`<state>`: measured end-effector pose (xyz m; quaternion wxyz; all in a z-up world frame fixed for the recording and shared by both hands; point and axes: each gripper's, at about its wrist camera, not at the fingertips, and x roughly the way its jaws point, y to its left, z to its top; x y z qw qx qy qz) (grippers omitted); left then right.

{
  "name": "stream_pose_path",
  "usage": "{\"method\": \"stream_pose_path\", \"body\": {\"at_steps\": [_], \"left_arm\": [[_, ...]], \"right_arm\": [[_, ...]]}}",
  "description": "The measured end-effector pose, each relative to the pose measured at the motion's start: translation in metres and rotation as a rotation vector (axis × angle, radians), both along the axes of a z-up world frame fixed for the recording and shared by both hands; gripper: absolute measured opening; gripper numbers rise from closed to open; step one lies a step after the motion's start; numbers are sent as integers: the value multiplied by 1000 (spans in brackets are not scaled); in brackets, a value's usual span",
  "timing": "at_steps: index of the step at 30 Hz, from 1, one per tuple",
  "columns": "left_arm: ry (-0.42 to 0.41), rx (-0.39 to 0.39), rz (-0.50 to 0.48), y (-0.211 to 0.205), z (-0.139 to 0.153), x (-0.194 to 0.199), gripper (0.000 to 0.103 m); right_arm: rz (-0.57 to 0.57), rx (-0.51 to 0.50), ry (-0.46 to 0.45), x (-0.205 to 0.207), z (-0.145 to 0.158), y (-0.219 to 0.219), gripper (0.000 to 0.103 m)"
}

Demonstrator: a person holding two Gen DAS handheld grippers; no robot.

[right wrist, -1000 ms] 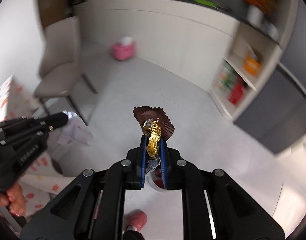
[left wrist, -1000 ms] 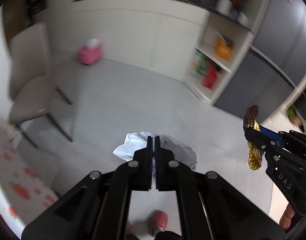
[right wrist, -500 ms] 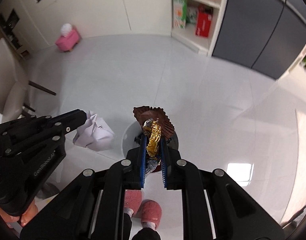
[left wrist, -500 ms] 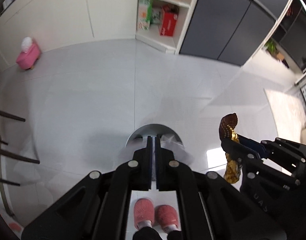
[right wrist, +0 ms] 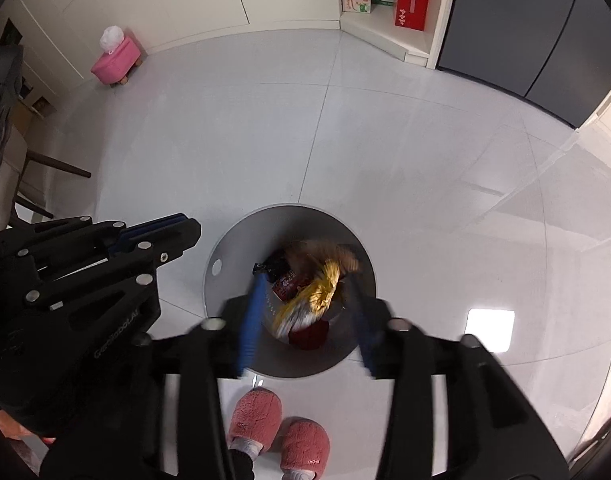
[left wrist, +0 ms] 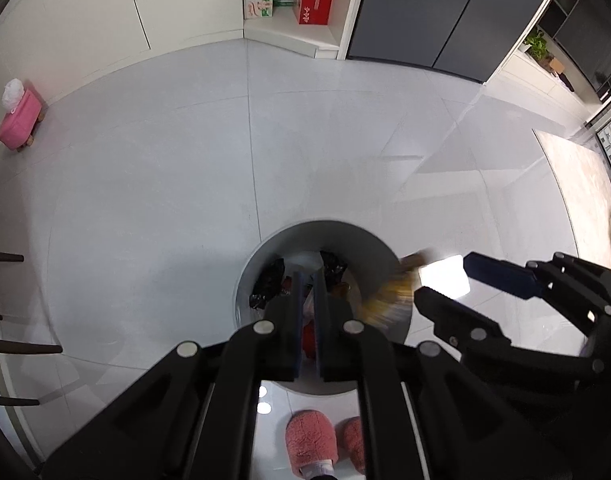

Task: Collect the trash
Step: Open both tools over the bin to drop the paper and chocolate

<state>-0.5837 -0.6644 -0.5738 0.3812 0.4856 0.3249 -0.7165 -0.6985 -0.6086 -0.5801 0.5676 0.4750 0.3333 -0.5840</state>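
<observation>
- The right gripper (right wrist: 305, 312) points down over the round grey bin (right wrist: 225, 256); its jaws are opening, blue pads well apart, nothing pressed between them.
- The gold foil wrapper (right wrist: 317, 300), blurred, sits loose between those pads above the bin's mouth, seemingly dropping in.
- The left gripper (left wrist: 308, 312) hangs over the same bin, its fingers nearly together with a thin gap; nothing seems to be clamped there.
- Dark and red trash lies inside the bin.
- Pink slippers (right wrist: 281, 432) stand just beside the bin.
</observation>
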Motion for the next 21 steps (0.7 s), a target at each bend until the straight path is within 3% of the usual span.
{"method": "stream_pose_path", "body": {"at_steps": [8, 13, 17, 18, 20, 21], "left_arm": [[-20, 16, 15, 1, 3, 5, 8], [-13, -3, 16, 2, 24, 2, 8], [15, -25, 3, 9, 60, -5, 9], [23, -31, 1, 12, 69, -7, 11], [30, -64, 5, 19, 95, -9, 38], [33, -86, 11, 22, 108, -9, 43]], "right_arm": [[11, 10, 15, 9, 8, 1, 44], [24, -7, 70, 10, 39, 9, 44], [21, -24, 95, 6, 78, 18, 44], [22, -29, 100, 4, 88, 19, 44], [18, -42, 120, 1, 116, 27, 43], [16, -49, 121, -1, 128, 29, 43]]}}
